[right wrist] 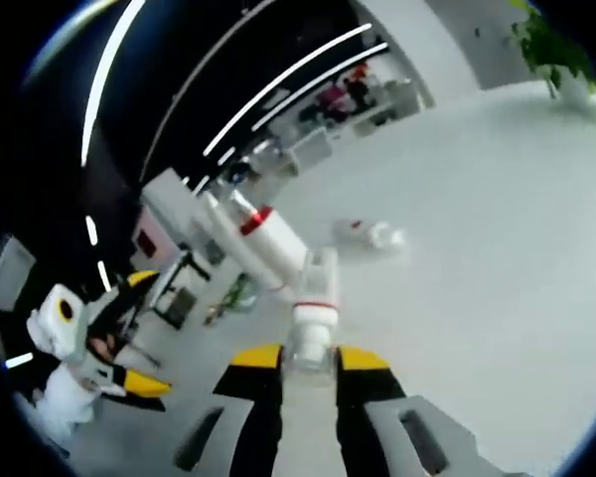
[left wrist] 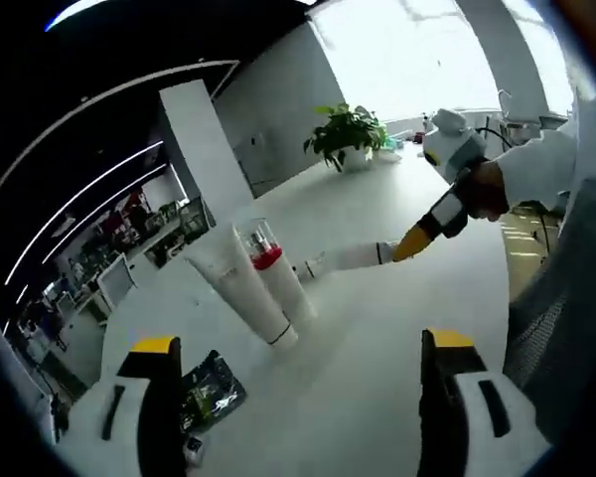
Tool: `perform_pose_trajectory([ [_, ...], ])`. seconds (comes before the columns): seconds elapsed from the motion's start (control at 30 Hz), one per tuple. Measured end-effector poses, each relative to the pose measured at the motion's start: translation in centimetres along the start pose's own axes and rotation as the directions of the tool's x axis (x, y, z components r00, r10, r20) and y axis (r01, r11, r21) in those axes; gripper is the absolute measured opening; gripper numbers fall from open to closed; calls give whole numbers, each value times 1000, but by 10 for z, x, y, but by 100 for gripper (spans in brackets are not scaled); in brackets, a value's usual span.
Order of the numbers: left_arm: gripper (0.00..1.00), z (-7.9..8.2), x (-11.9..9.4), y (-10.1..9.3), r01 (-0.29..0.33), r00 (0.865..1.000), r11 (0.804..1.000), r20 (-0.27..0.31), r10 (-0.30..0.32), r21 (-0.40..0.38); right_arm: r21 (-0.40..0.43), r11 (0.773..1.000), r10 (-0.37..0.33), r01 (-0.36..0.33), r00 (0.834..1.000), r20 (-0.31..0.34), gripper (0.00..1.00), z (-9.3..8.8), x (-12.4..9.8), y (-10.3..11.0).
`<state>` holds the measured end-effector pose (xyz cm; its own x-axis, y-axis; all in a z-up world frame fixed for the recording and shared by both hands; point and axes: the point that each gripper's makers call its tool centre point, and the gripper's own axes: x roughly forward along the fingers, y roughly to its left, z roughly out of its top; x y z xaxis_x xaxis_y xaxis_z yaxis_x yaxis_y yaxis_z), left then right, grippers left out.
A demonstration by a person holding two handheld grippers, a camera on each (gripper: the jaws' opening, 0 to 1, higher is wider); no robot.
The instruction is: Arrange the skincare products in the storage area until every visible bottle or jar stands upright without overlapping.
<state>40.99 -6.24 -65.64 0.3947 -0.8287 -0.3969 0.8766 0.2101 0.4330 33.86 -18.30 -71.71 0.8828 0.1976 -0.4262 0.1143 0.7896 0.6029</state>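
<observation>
In the left gripper view, a white tube (left wrist: 240, 286) and a white bottle with a red band and clear cap (left wrist: 276, 266) stand side by side mid-table. My left gripper (left wrist: 300, 343) is open in front of them, holding nothing. Beyond them lies a slim white bottle (left wrist: 346, 257), gripped at one end by my right gripper (left wrist: 413, 241). The right gripper view has that gripper (right wrist: 311, 360) shut on the slim bottle (right wrist: 315, 313), which points away from it. The tube and red-banded bottle (right wrist: 266, 241) stand just past it. Another small bottle (right wrist: 373, 235) lies on its side.
A dark green sachet (left wrist: 210, 389) lies flat near my left jaw, seen also as the sachet (right wrist: 237, 294). A potted plant (left wrist: 347, 133) stands at the far end of the white table (left wrist: 377, 328). My left gripper (right wrist: 139, 333) enters the right gripper view from the left.
</observation>
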Motion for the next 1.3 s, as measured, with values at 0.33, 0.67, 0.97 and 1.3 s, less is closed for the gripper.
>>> perform_pose_trajectory([
  [0.33, 92, 12, 13, -10, -29, 999, 976, 33, 22, 215, 82, 989, 126, -125, 992, -1, 13, -4, -6, 44],
  [0.67, 83, 33, 34, -15, -137, 988, 823, 131, 77, 551, 203, 945, 262, -257, 965, 2, 13, -7, -15, 87],
  [0.97, 49, 50, 24, -23, -190, 975, 744, 212, 67, 641, 252, 920, 309, -300, 951, 4, 13, -9, -17, 102],
  [1.3, 34, 58, 20, -31, -207, 969, 675, 243, 42, 708, 302, 893, 350, -333, 937, -3, 13, -11, -21, 111],
])
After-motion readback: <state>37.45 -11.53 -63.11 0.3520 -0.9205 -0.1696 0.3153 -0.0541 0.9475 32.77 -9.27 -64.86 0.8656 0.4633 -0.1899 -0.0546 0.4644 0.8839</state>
